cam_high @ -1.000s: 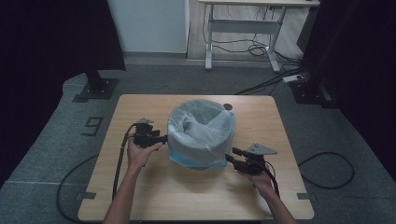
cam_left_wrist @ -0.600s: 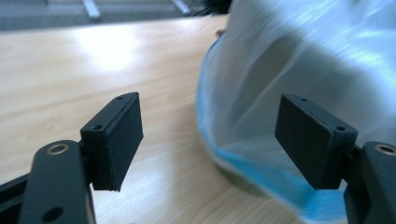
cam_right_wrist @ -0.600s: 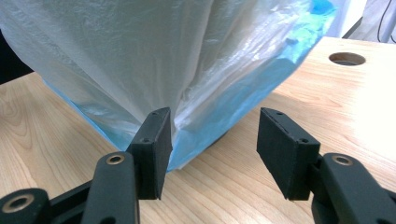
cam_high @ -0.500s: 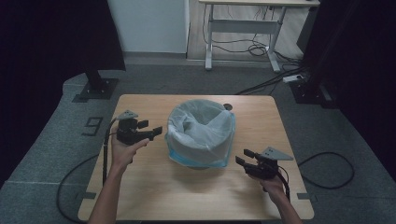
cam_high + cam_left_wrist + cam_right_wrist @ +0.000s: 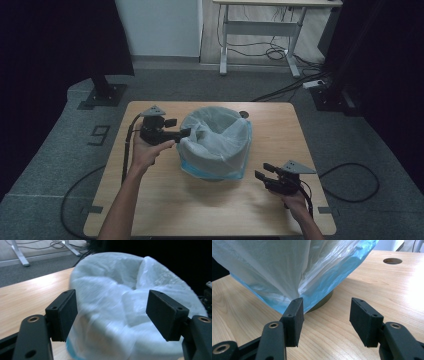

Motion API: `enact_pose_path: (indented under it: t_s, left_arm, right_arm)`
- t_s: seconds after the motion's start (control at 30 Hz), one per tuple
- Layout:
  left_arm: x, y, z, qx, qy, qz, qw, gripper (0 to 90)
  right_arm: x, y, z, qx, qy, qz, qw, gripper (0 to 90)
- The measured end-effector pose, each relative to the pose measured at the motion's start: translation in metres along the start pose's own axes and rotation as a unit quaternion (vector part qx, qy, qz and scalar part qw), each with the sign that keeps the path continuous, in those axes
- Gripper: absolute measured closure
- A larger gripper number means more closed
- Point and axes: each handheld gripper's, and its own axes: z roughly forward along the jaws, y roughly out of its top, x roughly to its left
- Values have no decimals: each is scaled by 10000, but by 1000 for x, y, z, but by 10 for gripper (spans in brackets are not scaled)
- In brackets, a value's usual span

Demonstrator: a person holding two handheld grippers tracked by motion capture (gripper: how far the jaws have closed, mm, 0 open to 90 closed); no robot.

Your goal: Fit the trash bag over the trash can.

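Note:
A round bin lined with a white and pale-blue plastic bag (image 5: 215,142) stands mid-table. My left gripper (image 5: 181,128) hangs level at the bag's left rim, lifted off the table. Its jaws have just been opening; they stand open, and the bag (image 5: 112,285) lies ahead of the pads with nothing pressed. My right gripper (image 5: 261,171) rests low near the front right of the table, pointing at the bin. Its jaws have also just been opening and hold nothing. In the right gripper view (image 5: 325,315) the bag (image 5: 287,265) drapes over the bin's dark base (image 5: 324,301).
The wooden table (image 5: 285,130) has a round cable hole (image 5: 243,114) behind the bin. Each gripper's cable trails off the table's front corners. A desk with white legs (image 5: 260,25) and floor cables stand beyond; a black stand base (image 5: 102,95) sits at the far left.
My left gripper has lifted from beside the bin's lower wall up to its rim. The right gripper has drawn back from the bin toward the front right edge.

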Motion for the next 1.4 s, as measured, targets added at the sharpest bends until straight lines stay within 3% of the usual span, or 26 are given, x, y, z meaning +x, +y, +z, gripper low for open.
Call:
enact_pose_path:
  t_s: [0.17, 0.4, 0.73, 1.0, 1.23, 1.4]
  left_arm:
    - [-11, 19, 15, 167, -152, 206, 9995, 257]
    - [-21, 45, 48, 578, -284, 311, 9974, 257]
    - [-25, 76, 108, 1341, -238, 260, 9903, 260]
    - [-25, 79, 146, 1858, -167, 182, 9823, 273]
    - [-26, 70, 168, 2267, -102, 173, 9738, 279]
    - [-27, 67, 171, 2362, -72, 180, 9715, 275]
  right_arm:
    - [2, -2, 2, 51, 26, -11, 10000, 437]
    - [3, -3, 2, 88, 38, 14, 10000, 437]
    - [3, -3, 0, 113, 44, 13, 9999, 437]
    - [0, -3, -6, 70, 39, 38, 10000, 437]
    - [-2, -3, -8, 68, 5, 31, 10000, 436]
    - [-1, -5, -8, 125, -21, 2, 9999, 432]
